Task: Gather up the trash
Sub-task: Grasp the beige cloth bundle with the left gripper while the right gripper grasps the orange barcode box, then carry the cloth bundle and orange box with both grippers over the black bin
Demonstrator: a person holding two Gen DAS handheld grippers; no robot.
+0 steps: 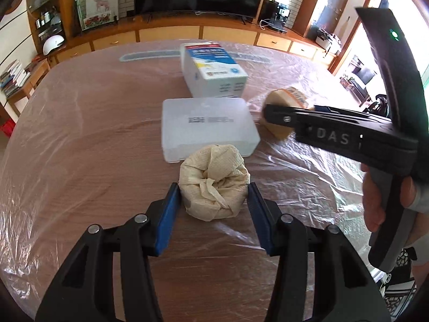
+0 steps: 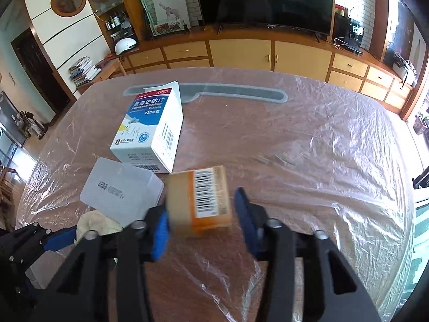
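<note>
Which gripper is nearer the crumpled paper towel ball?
Left. The left gripper has its jaws on both sides of the crumpled paper towel ball; the right gripper is off to its right, around the tape roll.

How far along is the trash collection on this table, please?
Nothing looks collected yet; no bin is in view. In hand: the left claw grips the crumpled paper wad, the right claw the barcoded tan box. Remaining: the medicine box and the clear plastic case, lying on the table.
</note>
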